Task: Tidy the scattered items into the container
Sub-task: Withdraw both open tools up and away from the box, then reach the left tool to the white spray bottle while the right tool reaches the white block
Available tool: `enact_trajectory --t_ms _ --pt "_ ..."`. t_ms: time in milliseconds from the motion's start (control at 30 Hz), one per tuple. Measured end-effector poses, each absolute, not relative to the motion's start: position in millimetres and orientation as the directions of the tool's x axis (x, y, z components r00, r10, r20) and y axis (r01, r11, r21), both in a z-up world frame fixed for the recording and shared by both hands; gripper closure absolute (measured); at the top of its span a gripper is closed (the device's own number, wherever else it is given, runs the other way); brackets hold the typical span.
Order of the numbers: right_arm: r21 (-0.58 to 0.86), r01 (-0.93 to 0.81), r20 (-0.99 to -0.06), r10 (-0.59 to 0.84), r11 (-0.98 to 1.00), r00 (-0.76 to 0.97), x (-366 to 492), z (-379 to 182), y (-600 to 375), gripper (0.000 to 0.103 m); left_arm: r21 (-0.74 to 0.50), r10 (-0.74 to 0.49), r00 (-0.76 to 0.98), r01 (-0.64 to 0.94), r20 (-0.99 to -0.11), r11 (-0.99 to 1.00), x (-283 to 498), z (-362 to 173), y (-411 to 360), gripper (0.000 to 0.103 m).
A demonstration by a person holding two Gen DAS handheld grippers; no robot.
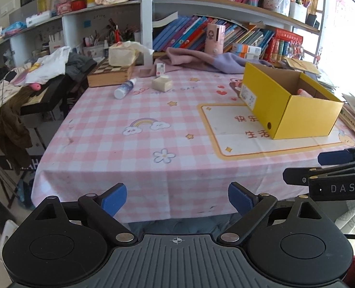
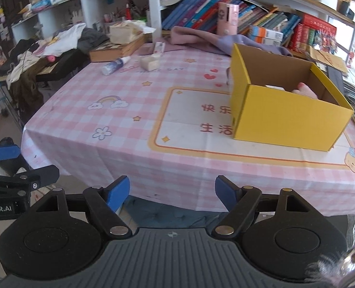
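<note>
Both tongs are hanging wide open and empty at the near table edge: left gripper (image 1: 177, 198), right gripper (image 2: 172, 192). Yellow box (image 2: 285, 124) is sitting near-right, already holding something pinkish. Spray bottle (image 1: 124, 88) and small tissue pack (image 1: 162, 83) are still waiting far-left. Readable writing: "DAS", "Robot.AI", tablecloth's 快乐生活.

On the table (image 1: 134, 158) the open box (image 1: 304, 117) sits at the right of the frame, while a bottle (image 1: 124, 88) and a small block (image 1: 162, 83) lie at upper centre-left, before a chessboard case (image 1: 109, 74) and shelves (image 1: 201, 2).
</note>
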State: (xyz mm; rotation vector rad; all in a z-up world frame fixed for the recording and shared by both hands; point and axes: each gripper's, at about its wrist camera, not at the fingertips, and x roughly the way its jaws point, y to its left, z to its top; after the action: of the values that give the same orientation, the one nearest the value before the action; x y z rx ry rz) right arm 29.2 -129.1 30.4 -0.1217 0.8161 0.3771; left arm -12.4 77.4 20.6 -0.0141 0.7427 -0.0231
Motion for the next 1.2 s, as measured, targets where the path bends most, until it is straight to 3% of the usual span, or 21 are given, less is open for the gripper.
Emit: enact_trajectory --t_ms 700,1200 --pt "0.03 -0.484 -0.722 0.354 0.874 0.595 65.0 28.4 -70.6 0.025 0.011 0.042 0.72 -0.048 -0.693 0.999 9.4 15.6 113.9 0.009" --pt "0.06 -0.496 -0.719 0.382 0.866 0.581 160.9 25.1 -20.9 0.026 0.03 0.043 0.719 -0.03 -0.693 0.999 91.4 12.3 145.3 0.009"
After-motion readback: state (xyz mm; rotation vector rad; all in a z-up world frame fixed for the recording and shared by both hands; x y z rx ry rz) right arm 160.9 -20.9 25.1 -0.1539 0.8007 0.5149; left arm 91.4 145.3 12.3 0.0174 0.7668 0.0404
